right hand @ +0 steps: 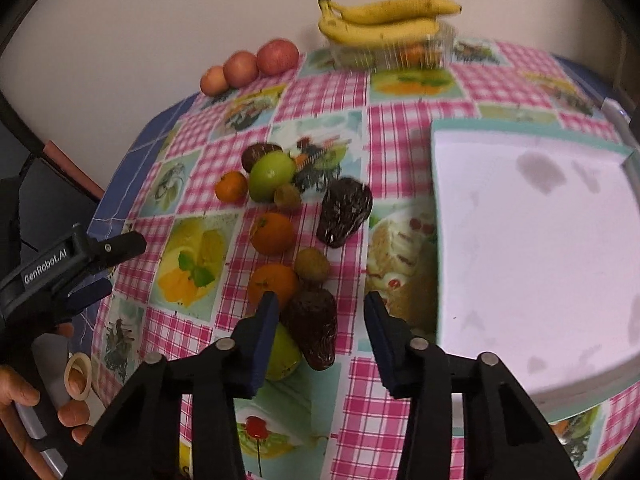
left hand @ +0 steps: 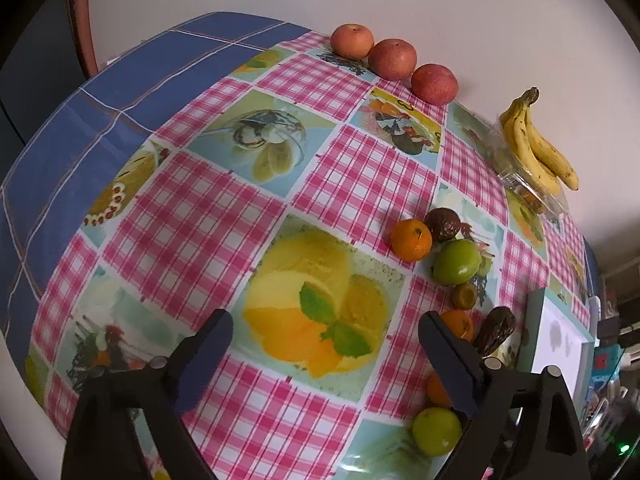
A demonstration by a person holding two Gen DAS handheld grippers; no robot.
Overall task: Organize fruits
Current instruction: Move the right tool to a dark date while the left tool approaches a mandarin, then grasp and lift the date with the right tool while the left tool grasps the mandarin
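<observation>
Loose fruit lies on the checked tablecloth: oranges (right hand: 272,232) (right hand: 273,284) (right hand: 231,186), green apples (right hand: 272,175) (right hand: 282,354), kiwis (right hand: 312,265), and dark avocados (right hand: 345,210) (right hand: 314,326). The same pile shows in the left wrist view, with an orange (left hand: 411,240) and a green apple (left hand: 457,261). My right gripper (right hand: 320,340) is open, low over the near avocado. My left gripper (left hand: 326,360) is open and empty above the cloth, left of the pile; it also shows in the right wrist view (right hand: 108,264). A white tray with a teal rim (right hand: 532,240) lies to the right.
Three red apples (left hand: 392,59) line the wall at the back. Bananas (right hand: 384,16) rest on a clear plastic box (right hand: 400,52) by the wall. A blue cloth (left hand: 120,92) covers the table's left part. The tray's edge (left hand: 536,328) shows at right in the left wrist view.
</observation>
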